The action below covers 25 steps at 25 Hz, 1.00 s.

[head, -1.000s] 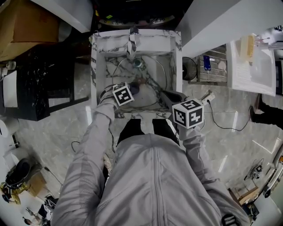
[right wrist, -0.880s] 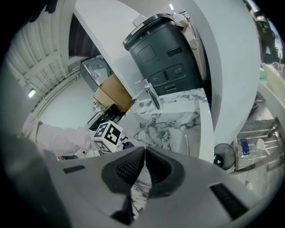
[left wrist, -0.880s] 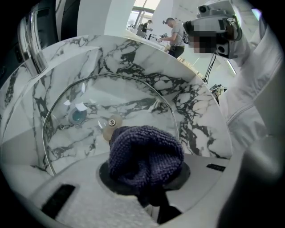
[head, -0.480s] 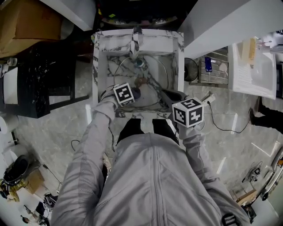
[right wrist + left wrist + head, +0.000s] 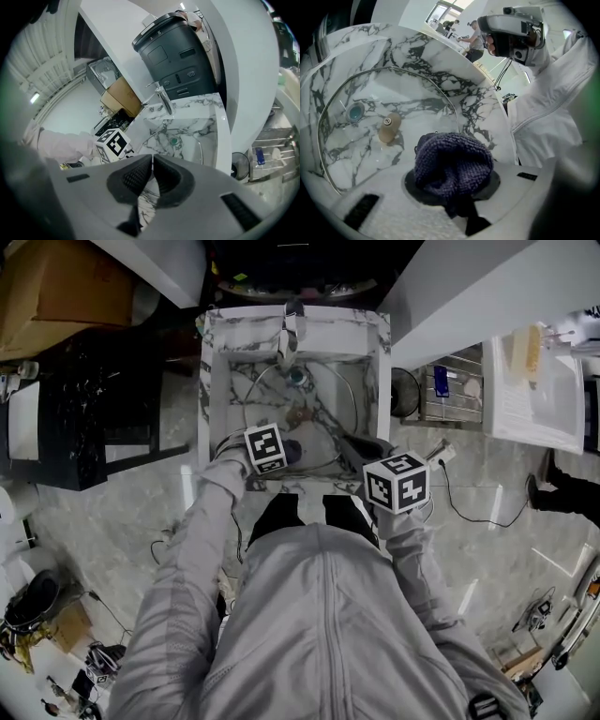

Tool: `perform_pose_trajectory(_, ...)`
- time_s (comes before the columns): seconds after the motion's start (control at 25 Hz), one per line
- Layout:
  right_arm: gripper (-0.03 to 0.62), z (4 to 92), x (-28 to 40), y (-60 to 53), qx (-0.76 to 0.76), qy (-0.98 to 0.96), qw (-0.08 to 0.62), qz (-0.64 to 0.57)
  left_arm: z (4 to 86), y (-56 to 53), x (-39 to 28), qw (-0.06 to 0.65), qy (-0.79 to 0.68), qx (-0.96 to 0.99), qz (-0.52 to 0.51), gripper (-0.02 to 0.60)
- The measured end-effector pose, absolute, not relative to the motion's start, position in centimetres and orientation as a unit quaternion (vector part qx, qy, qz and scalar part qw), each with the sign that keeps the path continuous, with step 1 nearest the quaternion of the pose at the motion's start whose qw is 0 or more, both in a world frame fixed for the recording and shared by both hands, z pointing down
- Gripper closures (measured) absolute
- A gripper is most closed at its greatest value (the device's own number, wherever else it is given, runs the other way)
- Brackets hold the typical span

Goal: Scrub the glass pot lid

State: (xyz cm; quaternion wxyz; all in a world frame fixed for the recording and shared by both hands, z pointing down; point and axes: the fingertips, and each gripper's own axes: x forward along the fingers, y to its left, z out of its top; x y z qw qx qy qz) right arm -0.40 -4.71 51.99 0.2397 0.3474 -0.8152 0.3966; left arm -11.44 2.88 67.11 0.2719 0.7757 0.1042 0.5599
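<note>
Glass lid [image 5: 300,416] in the sink [image 5: 212,381] — faucet [image 5: 287,338] behind, cloth [image 5: 292,452] at its near edge

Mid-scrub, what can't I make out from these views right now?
- Whether the purple cloth touches the glass pot lid: left gripper view, the cloth bunched in the jaws of the left gripper covers the contact spot.
- Whether the right gripper, jaws shut, pinches the lid's rim: right gripper view, the pads cover it.
- The lid's near rim: left gripper view, behind the gripper's body.
- Dirt or suds on the glass: head view, too small.
</note>
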Motion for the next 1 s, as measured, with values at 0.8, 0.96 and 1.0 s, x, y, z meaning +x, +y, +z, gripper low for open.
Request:
perform_pose_trajectory(0.8,0.56,52.5,-1.1,-4.9,0.344,-0.812,0.239,0.407,63.8,-14.0,-14.3,0.048,-0.149,0.837,0.524,0.492)
perform_pose_trajectory(0.96,0.56,52.9,-0.2,-5.0,0.356,-0.804,0.236,0.414,63.9,-17.2,-14.9,0.022,-0.194,0.822,0.536,0.492)
perform_pose_trajectory(1.0,0.56,53.0,0.0,-5.1,0.36,-0.802,0.235,0.415,64.0,-17.7,-15.1,0.016,-0.203,0.819,0.537,0.492)
